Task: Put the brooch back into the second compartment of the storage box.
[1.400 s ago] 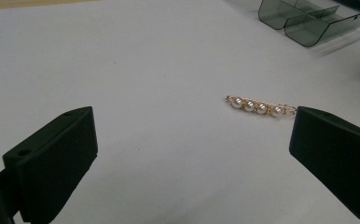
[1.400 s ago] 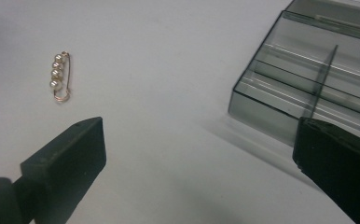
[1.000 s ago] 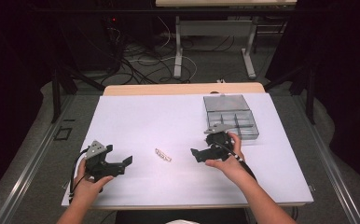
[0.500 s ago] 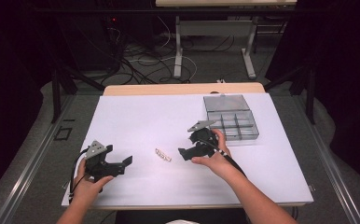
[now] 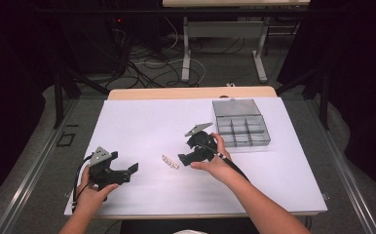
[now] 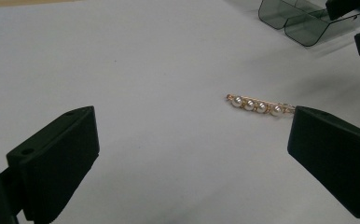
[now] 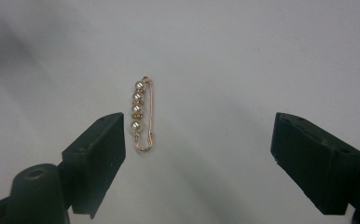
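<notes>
Pearl pin [image 5: 170, 161] lies flat on the white table cover [image 5: 142, 122], near the middle of the table in the high view, between the two grippers and touching neither. In that view it is only a small pale streak; its make shows in the gripper views: four pearls with gold spacers on a thin gold safety pin [image 7: 142, 113]. The right gripper [image 5: 185, 158] sits just beside the pin at its 3 o'clock in the high view, pointing toward it. Its jaws have just been closing yet stand spread with nothing pinched; in the right gripper view the pin lies on the cover ahead of them, closer to the left jaw, its clasp end pointing to 6 o'clock. Much of this gripper's body is hidden under the right hand [image 5: 214, 163] that holds it. The left gripper [image 5: 130, 170] rests at about 8 o'clock from the pin, well apart from it, jaws spread and empty. In the left gripper view the pin [image 6: 257, 105] lies at about 2 o'clock, and the right jaw cuts off its far end. A clear grey box [image 5: 239, 124] with compartments stands at the table's 2 o'clock; whether anything lies in them is hard to make out, and in the left gripper view only a corner of the box [image 6: 304, 23] shows, partly covered by the dark jaws of the other gripper at the top right edge.
</notes>
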